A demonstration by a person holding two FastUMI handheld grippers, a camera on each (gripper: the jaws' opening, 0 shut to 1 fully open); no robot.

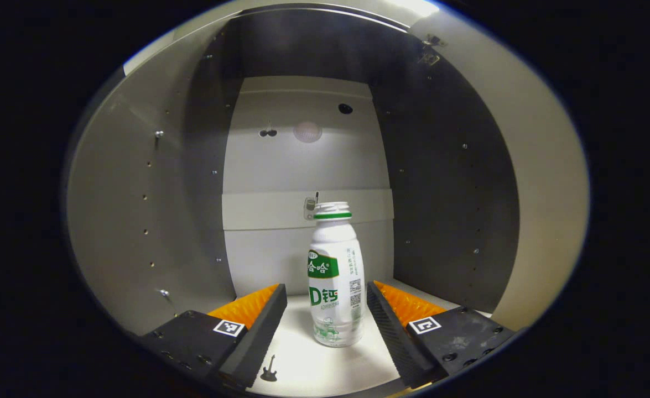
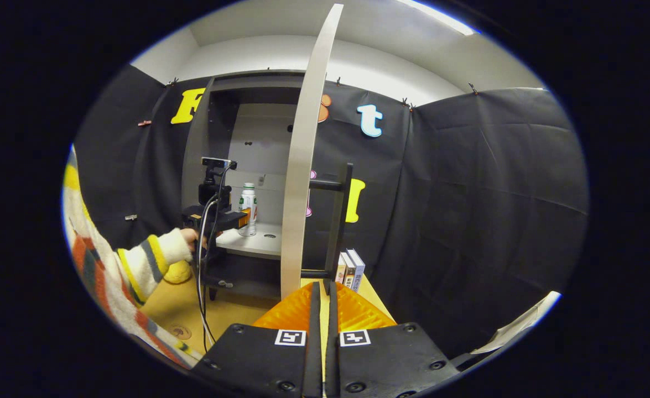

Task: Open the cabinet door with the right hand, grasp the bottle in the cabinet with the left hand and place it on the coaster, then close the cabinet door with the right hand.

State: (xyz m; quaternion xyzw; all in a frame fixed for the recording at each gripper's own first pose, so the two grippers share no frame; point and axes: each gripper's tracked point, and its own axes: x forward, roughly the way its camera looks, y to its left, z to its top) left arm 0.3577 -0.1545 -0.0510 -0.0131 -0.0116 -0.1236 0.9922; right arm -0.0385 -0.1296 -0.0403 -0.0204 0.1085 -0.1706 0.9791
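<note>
One bottle (image 1: 334, 276) stands on the cabinet's pale shelf (image 1: 313, 365) between spread left tongs (image 1: 326, 301); right tongs (image 2: 321, 301) are together.

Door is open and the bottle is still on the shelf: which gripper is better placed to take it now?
Left. The left gripper is open inside the cabinet, its fingers flanking the upright bottle. The right gripper is shut at the edge of the open cabinet door, away from the shelf.
</note>
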